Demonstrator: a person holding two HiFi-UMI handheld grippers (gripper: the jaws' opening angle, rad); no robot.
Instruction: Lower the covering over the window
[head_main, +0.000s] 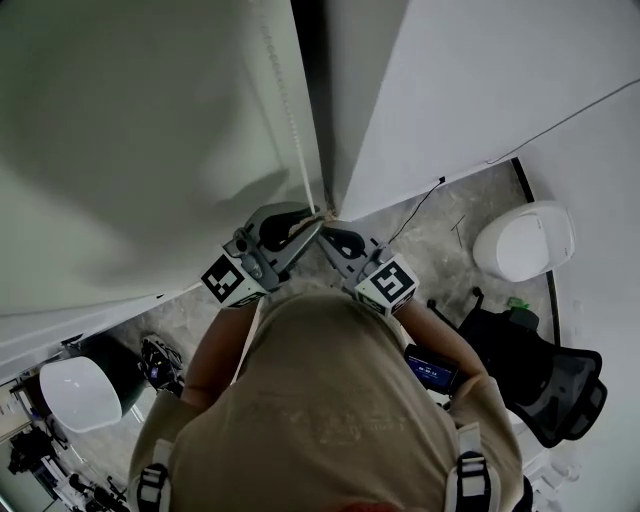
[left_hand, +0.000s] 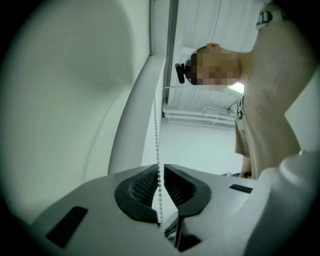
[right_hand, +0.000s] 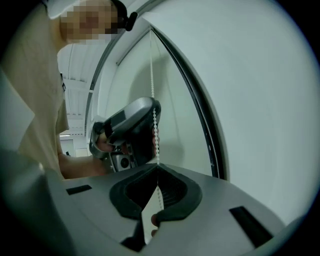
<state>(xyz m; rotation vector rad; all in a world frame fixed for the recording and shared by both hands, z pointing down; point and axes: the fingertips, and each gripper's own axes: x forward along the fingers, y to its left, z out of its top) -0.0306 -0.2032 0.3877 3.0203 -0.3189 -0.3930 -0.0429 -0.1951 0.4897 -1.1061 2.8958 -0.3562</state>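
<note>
Blind (head_main: 130, 130) fills the left of the head view. Bead chain (head_main: 290, 120) hangs along its right edge, next to the dark frame (head_main: 312, 90). Left gripper (head_main: 308, 226): jaws cracked slightly apart, chain runs through the gap, pads not pinching it. Right gripper (head_main: 326, 232): jaws closed tight on the same chain. The 2 grippers meet tip to tip. Right gripper view shows the left one higher up the chain.

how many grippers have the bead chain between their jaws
2. The left gripper, higher up the bead chain, has its jaws slightly apart with the chain hanging between them. The right gripper, just below, has its jaws shut on it. Neither is hidden.
</note>
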